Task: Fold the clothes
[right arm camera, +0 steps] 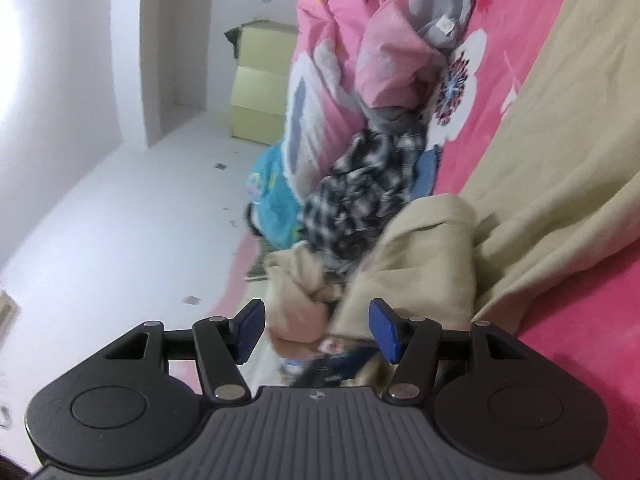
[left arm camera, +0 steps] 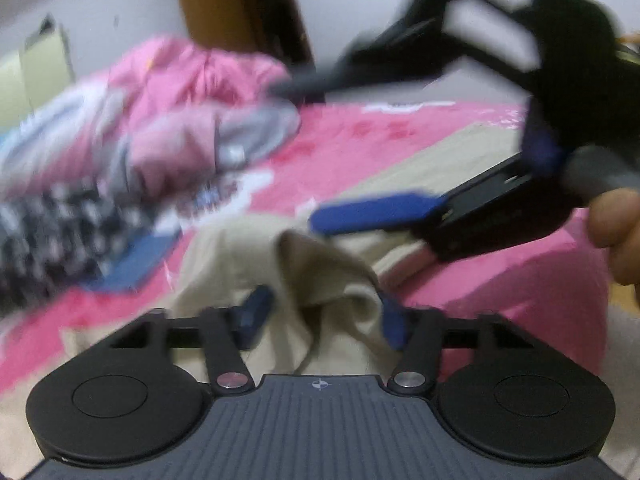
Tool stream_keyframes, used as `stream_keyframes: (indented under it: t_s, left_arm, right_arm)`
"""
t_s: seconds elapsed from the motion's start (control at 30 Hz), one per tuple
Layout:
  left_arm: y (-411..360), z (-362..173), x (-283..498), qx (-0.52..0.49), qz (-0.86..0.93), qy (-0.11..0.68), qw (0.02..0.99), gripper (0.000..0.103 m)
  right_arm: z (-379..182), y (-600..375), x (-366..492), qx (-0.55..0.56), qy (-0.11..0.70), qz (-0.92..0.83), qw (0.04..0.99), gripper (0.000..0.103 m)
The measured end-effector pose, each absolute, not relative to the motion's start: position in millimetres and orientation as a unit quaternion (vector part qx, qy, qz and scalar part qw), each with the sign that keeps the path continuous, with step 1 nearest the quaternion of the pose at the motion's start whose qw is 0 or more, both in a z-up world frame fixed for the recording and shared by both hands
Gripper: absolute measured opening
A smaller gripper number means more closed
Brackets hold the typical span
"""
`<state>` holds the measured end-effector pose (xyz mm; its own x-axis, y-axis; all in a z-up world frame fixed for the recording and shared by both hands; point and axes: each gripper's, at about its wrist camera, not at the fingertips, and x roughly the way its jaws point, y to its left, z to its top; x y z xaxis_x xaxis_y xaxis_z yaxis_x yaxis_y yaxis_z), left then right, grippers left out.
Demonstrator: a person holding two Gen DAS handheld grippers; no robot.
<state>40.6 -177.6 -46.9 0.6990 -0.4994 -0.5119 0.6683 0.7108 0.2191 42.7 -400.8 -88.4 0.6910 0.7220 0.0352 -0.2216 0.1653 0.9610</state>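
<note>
A beige garment (left arm camera: 320,264) lies rumpled on the pink bed cover (left arm camera: 344,140). In the left wrist view a raised fold of it fills the gap between the blue pads, and my left gripper (left arm camera: 325,320) is shut on that fold. My right gripper (right arm camera: 318,328) hovers open over the same beige garment (right arm camera: 420,248), with no cloth pinched. From the left wrist view one of its blue fingers (left arm camera: 376,212) reaches in from the right, just above the cloth. A hand (left arm camera: 616,232) holds it. This view is blurred.
A heap of other clothes sits beyond: a pink and grey piece (right arm camera: 384,60), a black-and-white checked shirt (right arm camera: 360,196) and a turquoise item (right arm camera: 276,196). Yellow-green boxes (right arm camera: 260,84) stand on the white floor (right arm camera: 120,220) beside the bed. A brown cabinet (left arm camera: 236,4) stands at the wall.
</note>
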Motion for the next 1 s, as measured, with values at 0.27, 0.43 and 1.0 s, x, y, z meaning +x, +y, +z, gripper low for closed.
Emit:
stream_keyframes:
  t_s: [0.27, 0.43, 1.0]
  left_arm:
    - [-134.9, -18.1, 71.6, 0.045, -0.339, 0.272, 0.899, 0.012]
    - [-106.5, 6.5, 86.9, -0.047, -0.352, 0.283, 0.891, 0.011]
    - [-75.1, 32.3, 108.2, -0.099, -0.369, 0.275, 0.882, 0.011]
  right_arm:
    - [-57.6, -445.0, 8.0, 0.451, 0.174, 0.242, 0.841, 0.061]
    - [-30.8, -416.9, -3.6, 0.208, 0.218, 0.193, 0.934, 0.06]
    - [-58.2, -305.9, 13.6, -0.234, 0.3, 0.383, 0.842, 0.008]
